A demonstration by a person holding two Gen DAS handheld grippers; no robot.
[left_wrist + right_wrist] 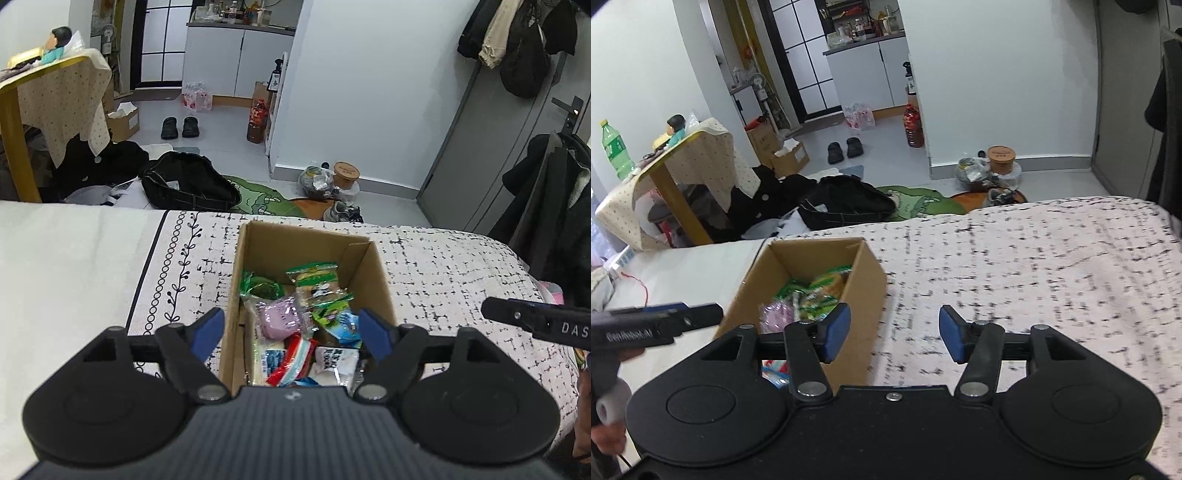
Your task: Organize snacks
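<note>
Cardboard box point(258, 254) on the bed point(443, 266), long axis running away from the cameras, open top, holding green, pink, blue and white snack packets point(314, 295). Left hand-held gripper point(291, 332) above its near end, jaws apart, empty. Right hand-held gripper point(892, 332) over bedspread beside the box, jaws apart, empty.

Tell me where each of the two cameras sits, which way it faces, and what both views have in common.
Left wrist: on the left gripper, angled down into the cardboard box of snack packets; its own open fingers show, plus the right gripper's finger at the right edge.
Right wrist: on the right gripper, beside the box, facing the patterned bedspread; its open, empty fingers show, plus the left gripper and a hand at left.
Shared: box, bedspread, black bag and slippers on the floor beyond.
</note>
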